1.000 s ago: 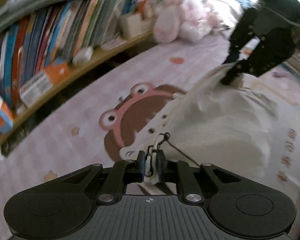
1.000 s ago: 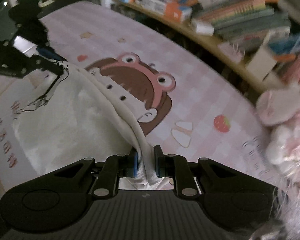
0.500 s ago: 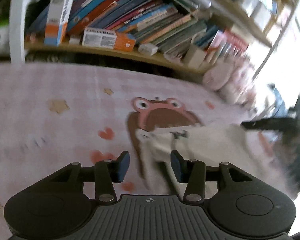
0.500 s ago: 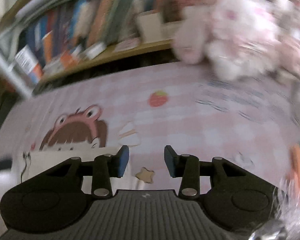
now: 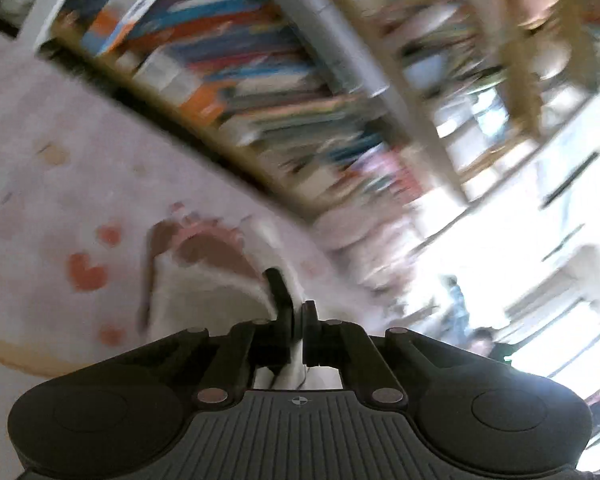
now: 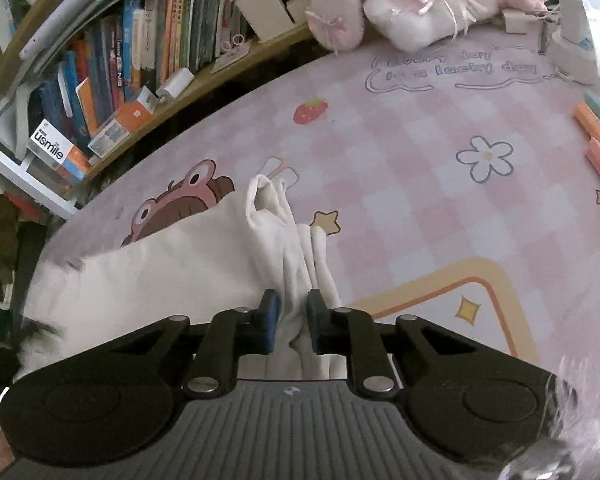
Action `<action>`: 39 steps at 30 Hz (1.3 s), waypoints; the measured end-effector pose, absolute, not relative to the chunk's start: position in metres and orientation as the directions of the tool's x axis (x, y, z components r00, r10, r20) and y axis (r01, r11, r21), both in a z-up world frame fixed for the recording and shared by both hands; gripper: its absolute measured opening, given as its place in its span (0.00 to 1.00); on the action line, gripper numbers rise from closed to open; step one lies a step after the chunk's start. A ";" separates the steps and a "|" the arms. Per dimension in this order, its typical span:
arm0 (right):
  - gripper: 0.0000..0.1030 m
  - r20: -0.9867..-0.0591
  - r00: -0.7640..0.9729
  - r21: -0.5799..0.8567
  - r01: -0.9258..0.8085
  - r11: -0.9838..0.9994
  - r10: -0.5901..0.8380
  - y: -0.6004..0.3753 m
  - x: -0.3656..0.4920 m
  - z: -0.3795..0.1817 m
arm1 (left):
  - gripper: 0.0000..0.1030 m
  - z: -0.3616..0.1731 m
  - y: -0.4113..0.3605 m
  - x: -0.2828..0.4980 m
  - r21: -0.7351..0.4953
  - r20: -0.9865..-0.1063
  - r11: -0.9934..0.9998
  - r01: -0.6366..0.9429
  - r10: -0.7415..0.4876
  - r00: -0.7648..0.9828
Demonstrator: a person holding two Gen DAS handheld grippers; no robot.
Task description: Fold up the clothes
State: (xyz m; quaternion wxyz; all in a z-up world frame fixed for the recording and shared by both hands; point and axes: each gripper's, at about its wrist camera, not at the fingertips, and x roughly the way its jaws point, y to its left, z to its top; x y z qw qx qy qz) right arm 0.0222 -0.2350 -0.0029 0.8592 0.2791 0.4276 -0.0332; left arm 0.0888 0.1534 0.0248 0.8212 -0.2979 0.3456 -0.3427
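Observation:
A white garment lies on the pink checked mat, partly over the brown frog print. One bunched edge of it runs toward the camera between the blue pads of my right gripper, whose jaws are closing with the cloth filling the gap. The left wrist view is badly blurred and tilted. There my left gripper is shut, with a strip of the same white garment pinched between its fingers just above the mat.
A low bookshelf packed with books runs along the far edge of the mat. Pink plush toys sit at the back, beside a white appliance. Orange strips lie at the right edge.
Both grippers held the garment a second ago, stood open with nothing between the pads half a second ago, and now close on cloth again. Both views have rolled strongly.

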 end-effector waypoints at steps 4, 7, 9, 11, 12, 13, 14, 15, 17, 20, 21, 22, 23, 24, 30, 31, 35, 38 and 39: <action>0.15 -0.759 0.627 0.425 0.272 0.863 0.176 -0.233 0.025 -0.004 | 0.04 -0.013 0.163 0.110 -0.747 -0.503 0.646 0.156 -0.703 0.502; 0.15 -0.764 0.622 0.412 0.269 0.871 0.170 -0.232 0.025 -0.005 | 0.12 -0.013 0.165 0.113 -0.750 -0.494 0.643 0.154 -0.699 0.517; 0.15 -0.765 0.622 0.408 0.269 0.872 0.166 -0.232 0.025 -0.006 | 0.22 -0.014 0.165 0.118 -0.752 -0.493 0.642 0.147 -0.697 0.520; 0.15 -0.763 0.625 0.404 0.266 0.875 0.163 -0.231 0.024 -0.006 | 0.27 -0.018 0.166 0.126 -0.756 -0.504 0.644 0.116 -0.687 0.524; 0.15 -0.762 0.627 0.405 0.266 0.875 0.162 -0.231 0.024 -0.006 | 0.27 -0.021 0.167 0.129 -0.765 -0.501 0.636 0.104 -0.688 0.525; 0.15 -0.761 0.628 0.409 0.268 0.872 0.163 -0.232 0.024 -0.007 | 0.26 -0.023 0.167 0.133 -0.774 -0.496 0.626 0.093 -0.691 0.526; 0.15 -0.759 0.629 0.414 0.270 0.870 0.166 -0.232 0.023 -0.007 | 0.23 -0.025 0.167 0.136 -0.785 -0.487 0.614 0.087 -0.697 0.526; 0.15 -0.758 0.630 0.418 0.271 0.867 0.168 -0.233 0.023 -0.007 | 0.22 -0.026 0.167 0.139 -0.795 -0.477 0.601 0.083 -0.705 0.525; 0.15 -0.757 0.631 0.422 0.271 0.865 0.171 -0.234 0.023 -0.007 | 0.03 -0.019 0.162 0.140 -0.809 -0.443 0.577 0.115 -0.727 0.525; 0.15 -0.756 0.632 0.425 0.275 0.862 0.171 -0.234 0.023 -0.008 | 0.03 0.004 0.150 0.132 -0.796 -0.368 0.558 0.232 -0.752 0.546; 0.15 -0.755 0.633 0.427 0.276 0.861 0.171 -0.234 0.023 -0.008 | 0.03 0.004 0.149 0.131 -0.792 -0.375 0.569 0.224 -0.741 0.557; 0.15 -0.754 0.634 0.431 0.279 0.858 0.172 -0.235 0.022 -0.008 | 0.03 0.003 0.149 0.132 -0.789 -0.388 0.579 0.204 -0.727 0.566; 0.15 -0.752 0.636 0.435 0.280 0.855 0.174 -0.235 0.022 -0.009 | 0.03 -0.007 0.152 0.136 -0.794 -0.422 0.591 0.144 -0.706 0.568; 0.15 -0.749 0.638 0.440 0.282 0.852 0.176 -0.236 0.021 -0.009 | 0.03 -0.016 0.156 0.140 -0.795 -0.457 0.600 0.085 -0.685 0.568; 0.15 -0.748 0.639 0.440 0.276 0.854 0.179 -0.237 0.021 -0.009 | 0.06 -0.022 0.162 0.140 -0.799 -0.483 0.601 0.036 -0.676 0.557; 0.15 -0.748 0.639 0.440 0.275 0.855 0.180 -0.237 0.021 -0.009 | 0.08 -0.019 0.163 0.139 -0.800 -0.478 0.598 0.042 -0.679 0.557; 0.15 -0.746 0.640 0.444 0.272 0.854 0.184 -0.238 0.021 -0.010 | 0.18 -0.010 0.162 0.126 -0.751 -0.517 0.653 0.095 -0.672 0.530; 0.15 -0.744 0.641 0.446 0.267 0.854 0.188 -0.238 0.020 -0.010 | 0.31 -0.013 0.159 0.113 -0.747 -0.525 0.656 0.105 -0.680 0.512; 0.15 -0.744 0.641 0.447 0.265 0.855 0.190 -0.238 0.020 -0.010 | 0.31 -0.014 0.159 0.109 -0.749 -0.524 0.654 0.107 -0.683 0.508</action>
